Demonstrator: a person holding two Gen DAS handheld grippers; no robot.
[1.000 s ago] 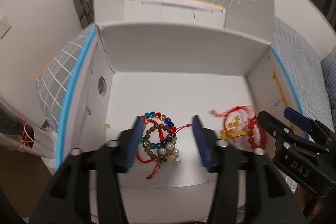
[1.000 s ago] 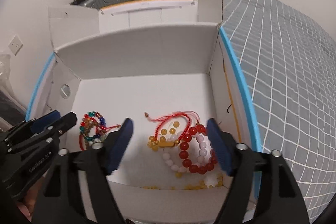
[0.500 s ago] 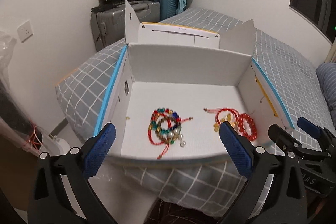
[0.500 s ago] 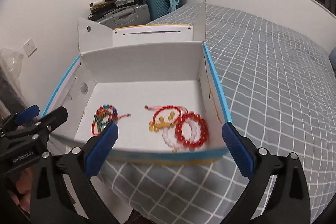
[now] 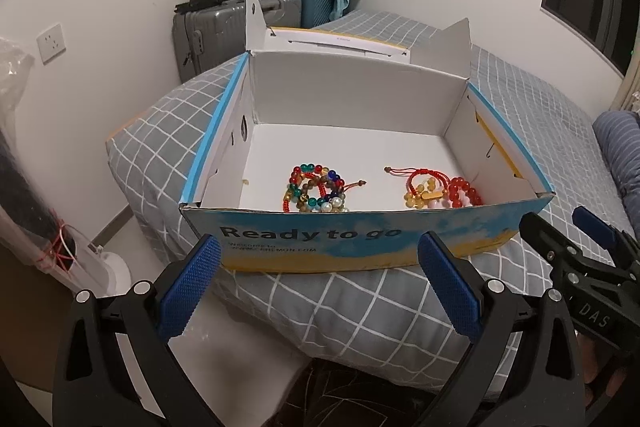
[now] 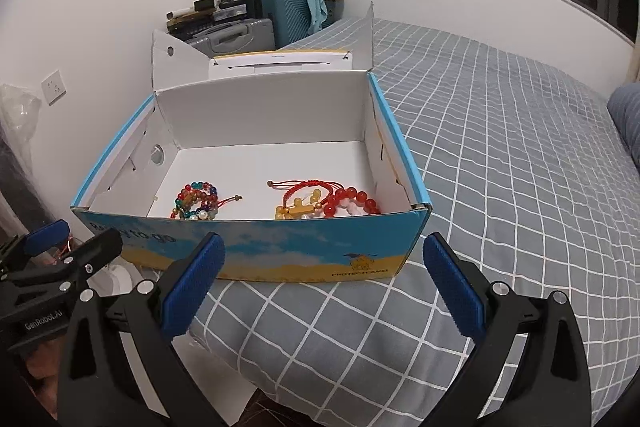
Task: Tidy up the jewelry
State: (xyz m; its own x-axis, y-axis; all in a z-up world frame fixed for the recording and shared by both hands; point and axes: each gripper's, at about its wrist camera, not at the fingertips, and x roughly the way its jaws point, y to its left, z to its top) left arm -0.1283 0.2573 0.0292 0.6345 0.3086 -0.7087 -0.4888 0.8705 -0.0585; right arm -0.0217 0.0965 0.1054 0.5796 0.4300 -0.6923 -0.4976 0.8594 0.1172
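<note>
Left wrist view: the left gripper [image 5: 320,285] is spread wide and holds nothing, positioned in front of the box [image 5: 360,241] on the bed [image 5: 520,99]. Inside the box, the multicolored bead bracelets [image 5: 318,191] lie near the front wall toward the left; the red and yellow bracelets [image 5: 438,189] lie toward the front right corner. Right wrist view: the right gripper [image 6: 324,279] is likewise spread and empty.

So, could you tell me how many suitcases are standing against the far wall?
2: a grey suitcase on the left, and a teal suitcase right of it, beside the curtain. Clutter on top could hide more.
</note>
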